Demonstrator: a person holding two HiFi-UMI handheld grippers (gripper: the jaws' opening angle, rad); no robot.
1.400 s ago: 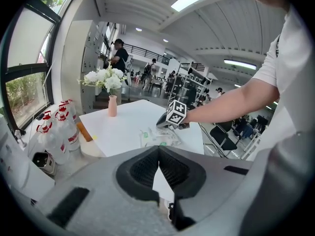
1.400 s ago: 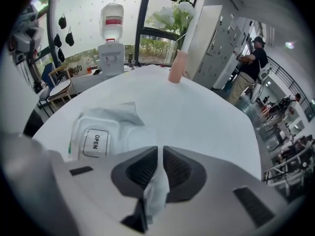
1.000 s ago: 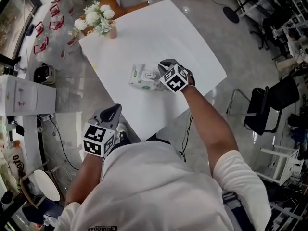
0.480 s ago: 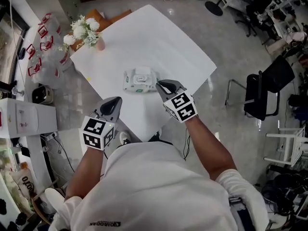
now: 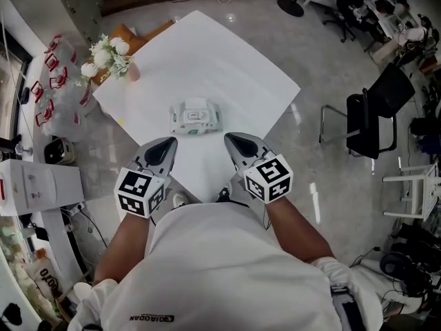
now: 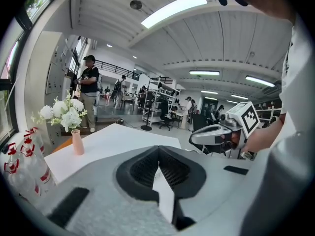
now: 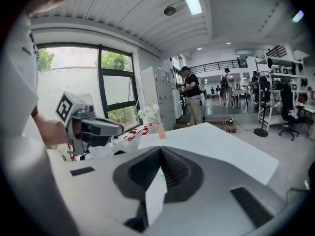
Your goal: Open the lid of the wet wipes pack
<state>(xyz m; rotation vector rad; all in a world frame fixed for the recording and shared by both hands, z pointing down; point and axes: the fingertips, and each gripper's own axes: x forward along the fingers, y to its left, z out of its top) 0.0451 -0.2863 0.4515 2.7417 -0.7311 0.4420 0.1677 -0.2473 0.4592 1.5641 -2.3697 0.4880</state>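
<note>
Wipes pack (image 5: pixel 196 118) flat near middle of white table (image 5: pixel 227 61), clear of both grippers. White lid at pack's far edge, looks flipped up. Left gripper (image 5: pixel 164 145) and right gripper (image 5: pixel 231 139) hover side by side over table's near corner, short of pack. Each gripper's jaws pressed together tip to tip, nothing between them. Vase (image 5: pixel 132 73) with white flowers at table's left corner. Black chair (image 5: pixel 375 109) on floor to right.
</note>
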